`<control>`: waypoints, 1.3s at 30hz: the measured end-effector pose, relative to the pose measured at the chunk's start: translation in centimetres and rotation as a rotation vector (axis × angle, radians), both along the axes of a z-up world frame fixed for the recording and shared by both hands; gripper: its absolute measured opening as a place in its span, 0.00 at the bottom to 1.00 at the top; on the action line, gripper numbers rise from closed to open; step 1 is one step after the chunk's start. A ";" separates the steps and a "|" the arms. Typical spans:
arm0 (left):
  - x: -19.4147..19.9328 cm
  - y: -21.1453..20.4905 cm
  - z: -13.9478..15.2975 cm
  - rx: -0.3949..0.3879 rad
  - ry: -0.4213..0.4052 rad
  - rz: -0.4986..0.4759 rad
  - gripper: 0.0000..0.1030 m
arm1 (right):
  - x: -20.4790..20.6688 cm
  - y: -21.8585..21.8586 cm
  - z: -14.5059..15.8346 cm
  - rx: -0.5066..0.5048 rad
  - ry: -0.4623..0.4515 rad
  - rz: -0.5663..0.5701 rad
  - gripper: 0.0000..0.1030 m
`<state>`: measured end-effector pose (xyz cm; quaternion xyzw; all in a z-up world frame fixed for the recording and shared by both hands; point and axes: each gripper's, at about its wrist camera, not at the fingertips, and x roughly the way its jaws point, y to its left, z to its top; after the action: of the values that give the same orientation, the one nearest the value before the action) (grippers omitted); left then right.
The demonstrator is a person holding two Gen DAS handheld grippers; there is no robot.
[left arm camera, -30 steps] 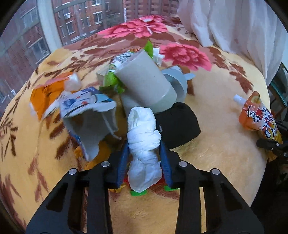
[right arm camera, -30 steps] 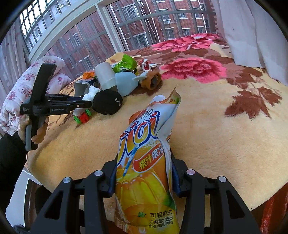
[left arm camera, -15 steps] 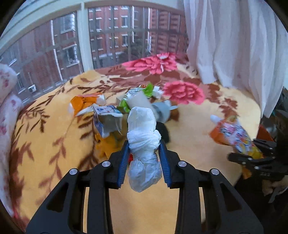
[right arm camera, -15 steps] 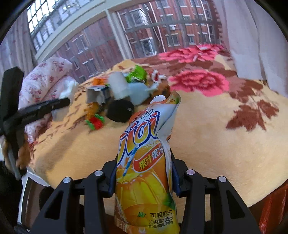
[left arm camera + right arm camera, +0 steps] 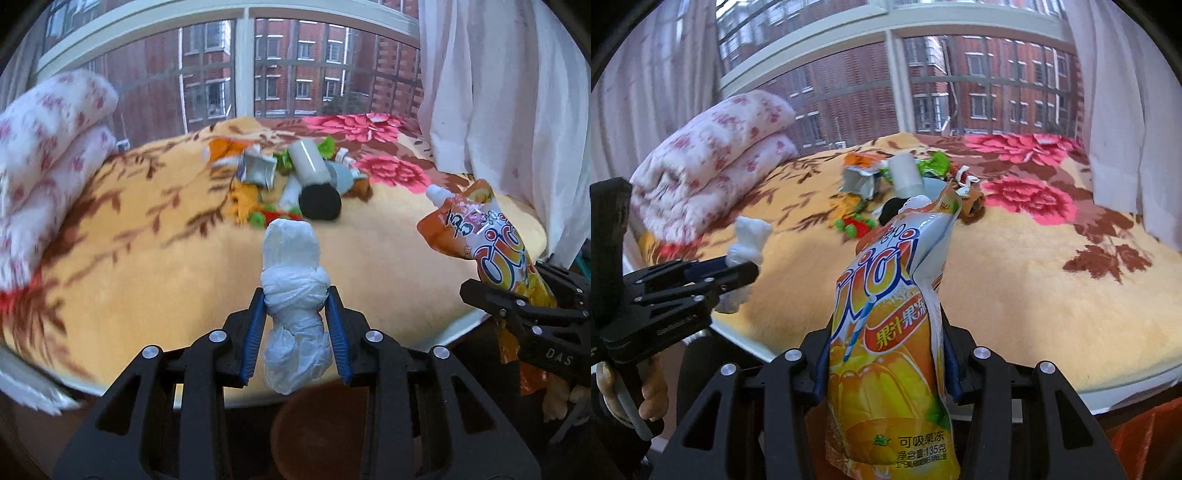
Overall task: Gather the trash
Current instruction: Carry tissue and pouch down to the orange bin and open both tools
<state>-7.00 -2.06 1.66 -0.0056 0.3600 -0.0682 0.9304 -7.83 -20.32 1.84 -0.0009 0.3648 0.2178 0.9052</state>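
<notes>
A broad stretch of bare floral blanket (image 5: 155, 258) is lying open along the bed's near edge, giving clear passage between the folded quilt (image 5: 48, 155) bulking up at the left and the white curtain (image 5: 509, 110) hanging at the right. A trash pile (image 5: 295, 181) is crowding the middle of the bed, blocking the way toward the window (image 5: 243, 74), with open blanket remaining around it.
</notes>
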 end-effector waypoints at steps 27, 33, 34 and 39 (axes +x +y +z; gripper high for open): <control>-4.2 -1.5 -16.0 -0.004 0.486 -0.095 0.32 | -7.4 3.4 -13.6 -0.259 0.359 0.289 0.45; -3.0 -1.4 -17.3 0.001 0.536 -0.082 0.35 | -6.5 3.9 -15.1 -0.266 0.394 0.311 0.54; -3.0 -1.2 -17.7 0.004 0.548 -0.081 0.49 | -6.3 4.0 -15.4 -0.277 0.397 0.308 0.62; -3.1 -0.8 -17.7 0.020 0.538 -0.066 0.70 | -5.3 3.3 -15.5 -0.274 0.389 0.278 0.71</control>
<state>-10.08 -2.87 -16.01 -0.0028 0.5949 -0.0912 0.7986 -13.16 -17.01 -13.63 -0.1316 0.5543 0.2844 0.7711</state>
